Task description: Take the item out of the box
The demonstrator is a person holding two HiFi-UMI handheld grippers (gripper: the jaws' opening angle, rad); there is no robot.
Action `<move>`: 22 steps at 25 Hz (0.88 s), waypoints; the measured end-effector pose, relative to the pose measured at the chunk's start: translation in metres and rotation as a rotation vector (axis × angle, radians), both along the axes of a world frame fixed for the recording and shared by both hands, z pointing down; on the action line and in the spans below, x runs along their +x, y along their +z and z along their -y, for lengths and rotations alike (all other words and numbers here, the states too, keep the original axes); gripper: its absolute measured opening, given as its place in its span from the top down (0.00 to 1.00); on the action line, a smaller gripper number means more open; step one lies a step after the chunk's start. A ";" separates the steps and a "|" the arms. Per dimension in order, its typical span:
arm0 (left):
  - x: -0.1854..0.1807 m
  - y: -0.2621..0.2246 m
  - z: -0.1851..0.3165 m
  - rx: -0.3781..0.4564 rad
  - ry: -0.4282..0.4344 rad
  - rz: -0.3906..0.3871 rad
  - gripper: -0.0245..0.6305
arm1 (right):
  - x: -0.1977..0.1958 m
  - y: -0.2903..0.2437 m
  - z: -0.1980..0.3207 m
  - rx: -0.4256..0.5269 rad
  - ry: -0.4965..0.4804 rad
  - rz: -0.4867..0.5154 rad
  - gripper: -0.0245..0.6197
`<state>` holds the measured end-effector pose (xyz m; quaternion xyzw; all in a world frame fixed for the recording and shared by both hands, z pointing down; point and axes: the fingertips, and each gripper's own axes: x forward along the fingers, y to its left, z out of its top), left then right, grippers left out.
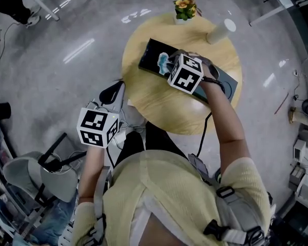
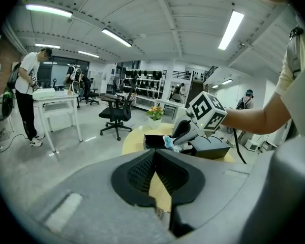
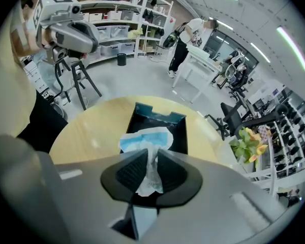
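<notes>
A black box (image 1: 153, 51) lies open on the round wooden table (image 1: 159, 106). My right gripper (image 1: 169, 67) hangs over the box's left end, pointing steeply down. It is shut on a crumpled blue-and-white packet (image 3: 145, 138), which sits just above the box's black inside (image 3: 179, 132) in the right gripper view. The pads pinch the packet's white end at the right gripper (image 3: 151, 160). My left gripper (image 1: 112, 92) is off the table's near-left edge, its fingers meeting with nothing between them (image 2: 155, 155). From the left gripper view the packet (image 2: 170, 143) dangles below the right gripper.
A small pot of flowers (image 1: 185, 9) and a white cup (image 1: 220, 32) stand at the table's far edge. A grey chair (image 1: 41, 173) is at my lower left. A cable trails from the right arm. People stand by a white table (image 2: 56, 98) farther off.
</notes>
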<state>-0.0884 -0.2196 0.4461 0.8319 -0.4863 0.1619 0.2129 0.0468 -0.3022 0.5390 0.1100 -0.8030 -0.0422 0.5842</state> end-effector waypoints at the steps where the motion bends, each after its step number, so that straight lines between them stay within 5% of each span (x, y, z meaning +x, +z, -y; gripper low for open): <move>1: -0.003 -0.002 -0.002 0.006 0.000 0.000 0.96 | -0.002 -0.005 -0.003 0.012 0.009 0.008 0.87; 22: -0.048 -0.037 -0.023 0.103 -0.035 -0.043 0.96 | -0.019 -0.096 -0.078 0.165 0.192 0.208 0.88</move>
